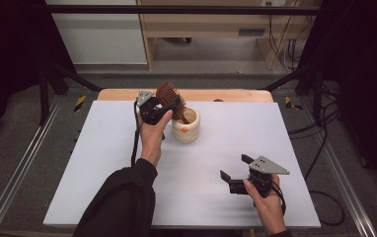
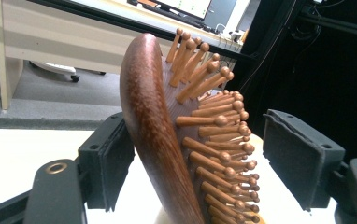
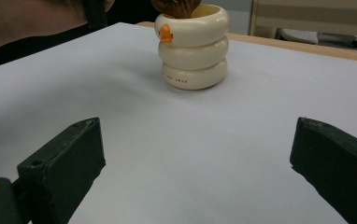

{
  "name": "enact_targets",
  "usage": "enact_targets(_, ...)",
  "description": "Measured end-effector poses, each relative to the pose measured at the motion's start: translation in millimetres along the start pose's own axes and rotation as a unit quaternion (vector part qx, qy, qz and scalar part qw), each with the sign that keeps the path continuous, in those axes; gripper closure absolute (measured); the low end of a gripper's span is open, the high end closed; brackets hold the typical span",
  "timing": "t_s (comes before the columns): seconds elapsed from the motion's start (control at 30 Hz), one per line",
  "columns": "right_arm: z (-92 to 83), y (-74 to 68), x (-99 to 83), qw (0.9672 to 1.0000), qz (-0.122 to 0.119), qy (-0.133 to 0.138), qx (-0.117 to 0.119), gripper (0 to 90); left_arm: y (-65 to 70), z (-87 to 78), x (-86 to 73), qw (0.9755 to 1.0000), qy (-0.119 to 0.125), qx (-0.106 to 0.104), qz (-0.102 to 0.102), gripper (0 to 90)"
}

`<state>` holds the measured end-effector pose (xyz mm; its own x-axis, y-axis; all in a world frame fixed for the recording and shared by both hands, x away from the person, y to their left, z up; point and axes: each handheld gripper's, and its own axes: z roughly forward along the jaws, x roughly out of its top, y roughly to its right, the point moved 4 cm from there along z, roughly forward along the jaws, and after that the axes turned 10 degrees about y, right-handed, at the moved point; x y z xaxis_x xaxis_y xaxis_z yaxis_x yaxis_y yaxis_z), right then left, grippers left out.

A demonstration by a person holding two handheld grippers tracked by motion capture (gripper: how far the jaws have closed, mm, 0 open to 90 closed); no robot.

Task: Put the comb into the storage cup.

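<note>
Wooden hairbrush (image 2: 167, 140), pin-bristled, stands handle-down in cream cup (image 1: 186, 129).

White-topped table (image 1: 226, 197) on a wooden board, standing on grey floor (image 1: 38, 163) between metal rails; beyond it, a pale wooden desk (image 1: 201, 24), a white cabinet (image 1: 97, 34), dark curtains either side, and trailing cables (image 1: 320, 143).

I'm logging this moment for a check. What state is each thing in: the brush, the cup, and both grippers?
Hairbrush: upright, handle down in the cup, head sticking out, between the left jaws with a gap at the bristle side.
Cup: upright on the white table, holding the brush.
Left gripper: open around the brush head.
Right gripper: open, nothing between its jaws, pointed toward the cup.
</note>
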<state>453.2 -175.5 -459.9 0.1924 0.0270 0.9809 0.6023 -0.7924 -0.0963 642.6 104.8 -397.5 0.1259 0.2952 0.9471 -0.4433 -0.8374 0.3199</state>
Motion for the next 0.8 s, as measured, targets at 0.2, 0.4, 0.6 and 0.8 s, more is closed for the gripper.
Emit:
enact_targets(0.2,0.2,-0.3,-0.1,1.0000,0.000,0.000,0.001,3.5,0.0,-0.9,1.3,1.0000,0.003,0.004,-0.002,16.2)
enact_targets(0.4,0.6,-0.6,-0.2,1.0000,0.000,0.000,0.002,3.5,0.0,-2.2,0.7,1.0000,0.001,0.006,0.000,10.6)
enact_targets(0.6,1.1,-0.6,-0.6,1.0000,0.000,-0.001,0.003,3.5,0.7,-4.1,1.4,0.9999,0.004,0.008,0.005,9.2)
enact_targets(0.8,1.1,-0.4,-0.5,1.0000,0.002,-0.001,0.003,3.5,2.6,-5.3,3.1,0.9999,0.008,0.004,0.011,7.9)
